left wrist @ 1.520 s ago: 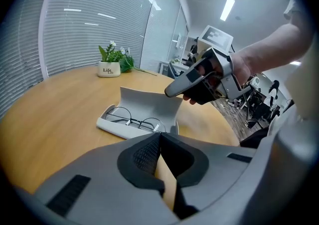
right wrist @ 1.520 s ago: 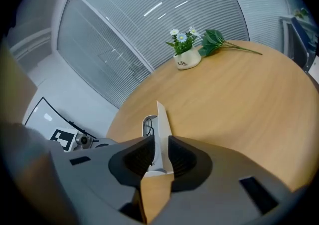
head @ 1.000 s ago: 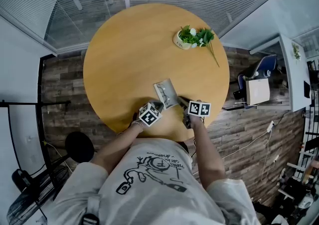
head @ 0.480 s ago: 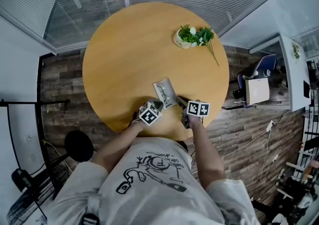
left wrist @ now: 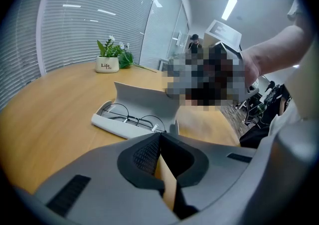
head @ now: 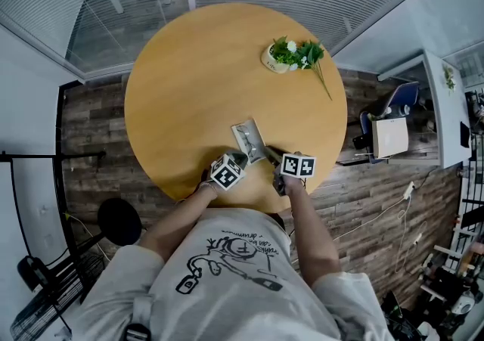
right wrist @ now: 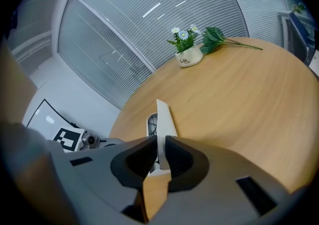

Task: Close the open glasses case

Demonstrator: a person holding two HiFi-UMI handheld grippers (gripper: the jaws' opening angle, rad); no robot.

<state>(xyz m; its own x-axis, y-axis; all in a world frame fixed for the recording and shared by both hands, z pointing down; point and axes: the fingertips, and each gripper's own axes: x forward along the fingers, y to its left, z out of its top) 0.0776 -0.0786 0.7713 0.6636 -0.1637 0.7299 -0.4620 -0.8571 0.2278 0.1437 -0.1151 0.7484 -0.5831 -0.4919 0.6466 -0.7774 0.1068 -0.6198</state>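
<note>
Just short of the open glasses case point(head: 248, 140), the left claw point(left wrist: 160, 150) is held closed on nothing. The case's raised lid point(right wrist: 165, 119) is pinched by the right claw point(right wrist: 159, 156). Inside the case, glasses point(left wrist: 130, 117) are seen. Well beyond the case, a flower pot point(head: 277, 63) is set on the round tabletop point(head: 181, 82).

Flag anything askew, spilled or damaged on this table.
Nothing stands out: the glasses case lies open with the glasses inside, its lid between the right tongs; the flower pot stands upright.

A round wooden table point(head: 189, 75) carries an open glasses case point(head: 247, 137) and a potted plant point(head: 290, 55).
</note>
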